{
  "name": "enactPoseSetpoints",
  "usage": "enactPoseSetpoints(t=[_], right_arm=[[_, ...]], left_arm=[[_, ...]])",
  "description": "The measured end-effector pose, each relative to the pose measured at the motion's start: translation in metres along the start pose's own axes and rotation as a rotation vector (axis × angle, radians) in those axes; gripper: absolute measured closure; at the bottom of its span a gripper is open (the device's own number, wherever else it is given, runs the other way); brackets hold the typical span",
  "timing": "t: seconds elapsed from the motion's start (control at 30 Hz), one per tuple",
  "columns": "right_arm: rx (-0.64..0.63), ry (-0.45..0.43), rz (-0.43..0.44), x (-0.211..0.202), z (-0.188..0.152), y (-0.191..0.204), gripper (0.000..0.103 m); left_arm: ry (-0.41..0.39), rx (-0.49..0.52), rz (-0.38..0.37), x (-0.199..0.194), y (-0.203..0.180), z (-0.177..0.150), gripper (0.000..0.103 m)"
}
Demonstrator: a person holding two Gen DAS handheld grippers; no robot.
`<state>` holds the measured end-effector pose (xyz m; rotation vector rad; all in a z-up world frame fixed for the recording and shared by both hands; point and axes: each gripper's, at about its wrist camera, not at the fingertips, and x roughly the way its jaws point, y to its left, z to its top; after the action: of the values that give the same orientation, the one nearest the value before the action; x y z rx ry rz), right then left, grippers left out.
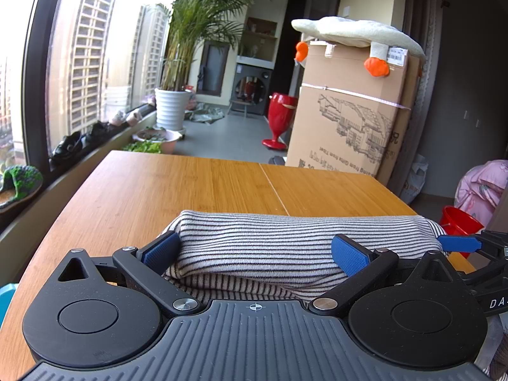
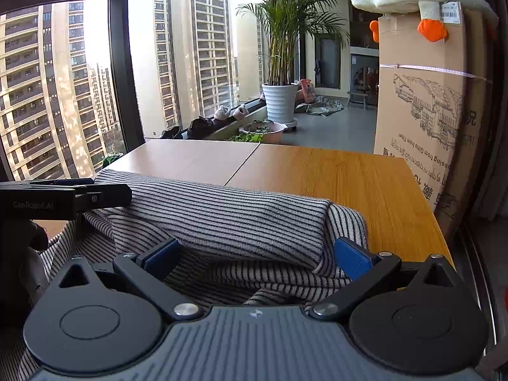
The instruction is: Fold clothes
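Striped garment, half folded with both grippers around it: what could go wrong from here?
1. The striped garment hangs over the near edge of the wooden table; with both the left gripper and the right gripper open, it might slide off.
2. The top fold sits crooked over the lower layer at the right, so the stack may end up uneven.

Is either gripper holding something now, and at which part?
Nothing is held. Both the left gripper and right gripper are open, jaws spread around the folded striped garment without clamping it.
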<state>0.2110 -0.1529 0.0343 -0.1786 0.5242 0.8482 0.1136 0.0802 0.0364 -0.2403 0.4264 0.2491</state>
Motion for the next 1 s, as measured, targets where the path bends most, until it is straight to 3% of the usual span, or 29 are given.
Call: enactPoseSetpoints(t=[0.17,0.4,0.57,0.7,0.73,0.83,1.0], right_arm=[[0.003,0.060,0.020,0.008,0.003,-0.002,0.000],[-0.081,0.095,-0.026,0.014,0.004,0.011,0.000],[-0.019,0.054,0.057,-0.003,0.010,-0.007,0.000],[0.020,-0.043,0.066,-0.033,0.030,-0.009,0.001],[0.024,-0.068,0.064,-0.038,0.037,-0.008,0.010],[0.046,-0.085,0.089,-0.040,0.049,-0.002,0.062],[0.080,0.081,0.111,0.010,0.032,0.000,0.066]], left_arm=[[0.034,0.004,-0.007,0.005,0.001,0.003,0.000],[0.049,0.037,0.016,0.006,-0.005,0.002,0.000],[0.042,0.035,0.015,0.005,-0.004,0.001,0.000],[0.040,0.024,0.008,0.006,-0.002,0.002,0.000],[0.038,0.023,0.007,0.005,-0.002,0.002,0.000],[0.036,0.023,0.006,0.004,0.000,0.001,0.000],[0.017,-0.019,-0.038,-0.007,0.009,0.002,0.000]])
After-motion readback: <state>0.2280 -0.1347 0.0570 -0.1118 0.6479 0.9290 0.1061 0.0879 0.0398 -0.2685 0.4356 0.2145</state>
